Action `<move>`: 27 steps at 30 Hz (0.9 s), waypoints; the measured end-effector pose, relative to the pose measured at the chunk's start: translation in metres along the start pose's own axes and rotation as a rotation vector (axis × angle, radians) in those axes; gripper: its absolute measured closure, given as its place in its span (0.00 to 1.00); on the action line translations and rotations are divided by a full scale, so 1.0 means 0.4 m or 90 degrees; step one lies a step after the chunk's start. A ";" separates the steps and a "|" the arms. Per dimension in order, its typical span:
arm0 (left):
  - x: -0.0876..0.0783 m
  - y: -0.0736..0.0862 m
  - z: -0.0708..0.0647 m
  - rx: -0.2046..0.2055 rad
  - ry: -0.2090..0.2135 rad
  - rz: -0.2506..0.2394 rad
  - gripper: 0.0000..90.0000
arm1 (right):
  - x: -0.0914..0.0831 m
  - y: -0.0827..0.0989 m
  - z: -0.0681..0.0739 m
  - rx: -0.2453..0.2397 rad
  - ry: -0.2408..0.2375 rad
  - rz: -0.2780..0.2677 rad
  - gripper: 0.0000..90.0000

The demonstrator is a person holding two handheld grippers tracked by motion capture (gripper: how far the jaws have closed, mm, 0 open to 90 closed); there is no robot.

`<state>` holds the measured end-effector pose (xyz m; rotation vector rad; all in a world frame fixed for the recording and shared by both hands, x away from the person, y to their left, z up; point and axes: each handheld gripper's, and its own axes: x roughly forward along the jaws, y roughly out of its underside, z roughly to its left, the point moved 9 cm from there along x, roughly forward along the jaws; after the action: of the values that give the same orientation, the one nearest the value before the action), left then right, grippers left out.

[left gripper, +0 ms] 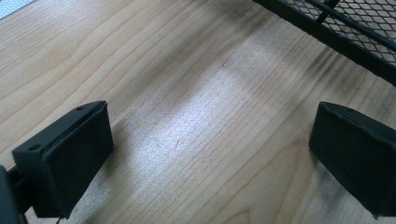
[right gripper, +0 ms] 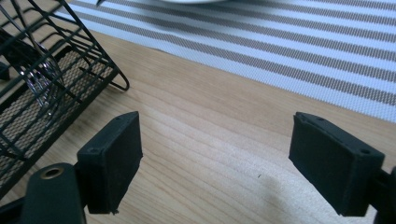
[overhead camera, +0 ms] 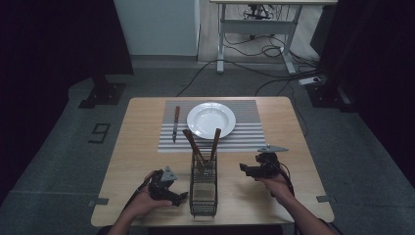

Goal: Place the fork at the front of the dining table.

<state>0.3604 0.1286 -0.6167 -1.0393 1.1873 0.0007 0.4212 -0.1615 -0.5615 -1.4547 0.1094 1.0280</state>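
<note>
High view shows the left gripper [overhead camera: 169, 188] and right gripper [overhead camera: 254, 169] spread wide and empty, low over the desk [overhead camera: 142, 147], with a wire basket [overhead camera: 203, 188] between them holding two wooden-handled utensils [overhead camera: 200, 144]. Beyond lie a striped mat [overhead camera: 244, 129], plate [overhead camera: 211, 120] and knife [overhead camera: 175, 123]. Reaching carelessly could snag and tip the basket.

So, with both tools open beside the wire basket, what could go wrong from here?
1. The wire basket is tall and narrow; a sideways push from the left tool or the right tool might tip it.
2. The two wooden-handled utensils lean out of the basket toward the white plate; pulling one out at an angle may knock the plate.
3. The knife lies flat on the striped placemat, so gripping it could be difficult.
</note>
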 end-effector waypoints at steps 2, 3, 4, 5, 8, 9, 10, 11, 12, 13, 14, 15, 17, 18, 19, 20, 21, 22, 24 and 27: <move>0.000 0.000 0.000 0.000 0.000 0.000 0.00 | -0.008 -0.011 0.002 -0.006 -0.003 -0.007 0.20; 0.000 0.000 0.000 0.000 0.001 0.000 0.00 | -0.012 -0.018 0.004 -0.011 -0.004 -0.013 0.20; 0.000 0.000 0.000 0.000 0.001 0.000 0.00 | -0.017 -0.025 0.007 -0.017 -0.007 -0.018 0.20; 0.000 0.000 0.000 0.000 0.001 0.000 0.00 | -0.022 -0.031 0.010 -0.020 -0.008 -0.024 0.20; 0.000 0.000 0.000 0.000 0.001 0.000 0.00 | -0.033 -0.044 0.021 -0.033 -0.015 -0.034 0.20; 0.000 0.000 0.000 0.001 0.001 0.000 0.00 | -0.036 -0.048 0.025 -0.036 -0.018 -0.038 0.20; 0.000 0.000 0.000 0.001 0.001 0.000 0.00 | -0.040 -0.053 0.028 -0.039 -0.022 -0.042 0.20; 0.000 0.000 0.000 0.001 0.001 0.000 0.00 | -0.044 -0.058 0.032 -0.041 -0.024 -0.045 0.20; 0.000 0.000 0.000 0.001 0.001 0.000 0.00 | -0.048 -0.064 0.035 -0.045 -0.028 -0.049 0.21; 0.000 0.000 0.000 0.001 0.001 0.000 0.00 | -0.052 -0.071 0.038 -0.049 -0.030 -0.053 0.21; 0.000 0.000 0.000 0.001 0.001 0.000 0.00 | -0.052 -0.071 0.038 -0.049 -0.030 -0.053 0.21; 0.000 0.000 0.000 0.001 0.001 0.000 0.00 | -0.061 -0.086 0.044 -0.047 -0.033 -0.063 0.22; 0.000 0.000 0.000 0.001 0.001 0.000 0.00 | -0.069 -0.102 0.051 -0.047 -0.040 -0.072 0.22; 0.000 0.000 0.000 0.001 0.001 0.000 0.00 | -0.073 -0.110 0.055 -0.051 -0.042 -0.078 0.23; 0.000 0.000 0.000 0.001 0.001 0.000 0.00 | -0.077 -0.116 0.060 -0.052 -0.045 -0.080 0.23; 0.000 0.000 0.000 0.001 0.001 0.000 0.00 | -0.077 -0.116 0.060 -0.052 -0.045 -0.080 0.23; 0.000 0.000 0.000 0.001 0.001 0.000 0.00 | -0.083 -0.128 0.068 -0.058 -0.050 -0.085 0.23; 0.000 0.000 0.000 0.001 0.001 0.000 0.00 | -0.086 -0.134 0.073 -0.059 -0.052 -0.087 0.24; 0.000 0.000 0.000 0.001 0.001 0.000 0.00 | -0.091 -0.149 0.081 -0.066 -0.059 -0.093 0.25; 0.000 0.000 0.000 0.001 0.001 0.000 0.00 | -0.097 -0.172 0.093 -0.069 -0.066 -0.102 0.25</move>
<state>0.3604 0.1285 -0.6167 -1.0381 1.1894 -0.0008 0.4219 -0.1356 -0.4783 -1.4786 -0.1373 0.9874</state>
